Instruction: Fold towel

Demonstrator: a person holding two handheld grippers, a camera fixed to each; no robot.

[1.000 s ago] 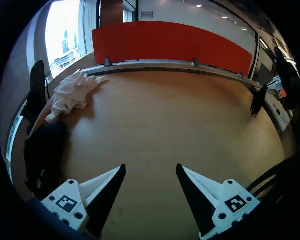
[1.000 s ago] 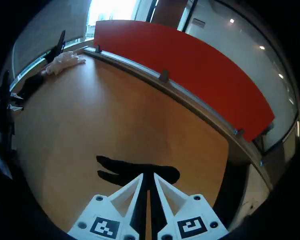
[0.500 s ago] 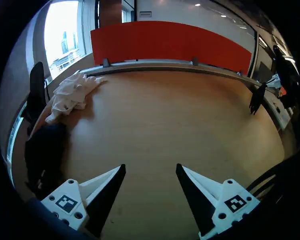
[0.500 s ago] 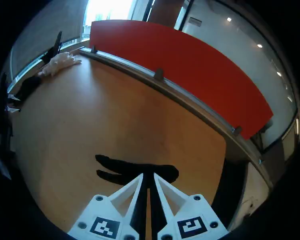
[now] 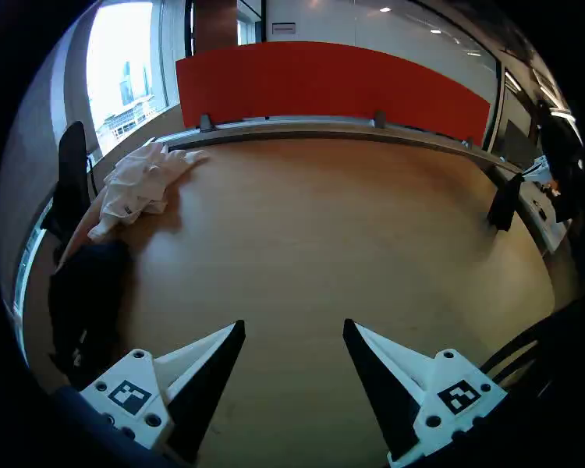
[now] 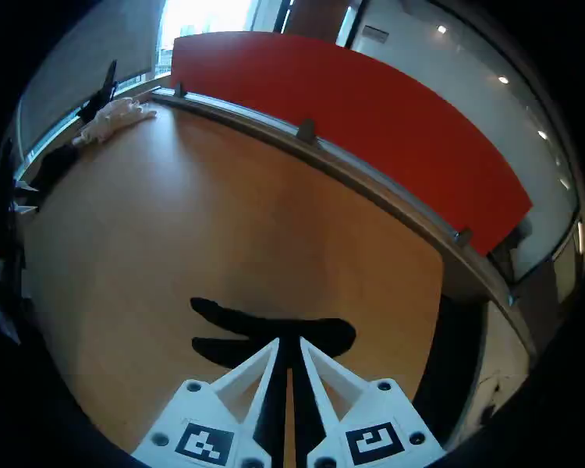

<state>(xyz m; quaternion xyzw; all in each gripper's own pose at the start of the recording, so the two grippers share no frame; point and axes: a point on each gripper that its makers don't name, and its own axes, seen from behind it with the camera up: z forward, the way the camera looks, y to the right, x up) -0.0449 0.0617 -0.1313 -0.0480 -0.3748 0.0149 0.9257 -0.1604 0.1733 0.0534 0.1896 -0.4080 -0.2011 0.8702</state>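
The white plastic left gripper (image 5: 292, 324), black-lined fingers with a square marker on each, is spread wide open and pointing straight ahead. The matching right gripper (image 6: 288, 343) has its fingers pinched together, just a thin slit between them.

1. Left gripper view: low over desk (image 5: 316, 234), faces fwd to red divider (image 5: 331, 78).
2. Right gripper view: also low, looks obliquely along it.
3. Shared: desk, divider, white towel (image 5: 140, 183) in far corner.
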